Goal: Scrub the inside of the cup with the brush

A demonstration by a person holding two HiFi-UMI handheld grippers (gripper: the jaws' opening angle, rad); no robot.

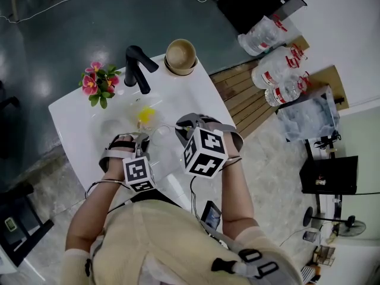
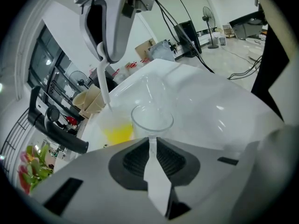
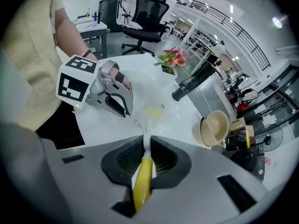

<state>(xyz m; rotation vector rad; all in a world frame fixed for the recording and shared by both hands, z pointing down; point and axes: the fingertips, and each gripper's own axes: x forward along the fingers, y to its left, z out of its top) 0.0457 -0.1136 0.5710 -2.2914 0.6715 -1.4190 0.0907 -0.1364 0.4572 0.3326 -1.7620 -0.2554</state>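
**Fingers (image 2: 133, 160) clenched on cup (image 2: 152, 119) and brush (image 3: 142, 176)**

We see the left gripper (image 2: 152, 146) with its fingers closed on a thin pale strip that runs up to the rim of the clear cup. The cup sits just ahead of them, over the white surface (image 2: 210, 101); we cannot tell whether its base touches. The right gripper (image 3: 145, 146) has its fingers pinched on the brush's yellow handle, and a white stem reaches forward from it. In the left gripper view that stem drops from the right gripper to a yellow patch (image 2: 117, 133) just left of the cup's rim. We cannot tell whether the patch lies inside the cup. From the head view we find the two grippers close together, with the cup between them. Farther along the surface stand a black faucet (image 1: 138, 70), pink flowers (image 1: 98, 82) and a stack of tan bowls (image 1: 180, 57) at the far edge. Water bottles (image 1: 276, 70) lie on the floor off to the right.
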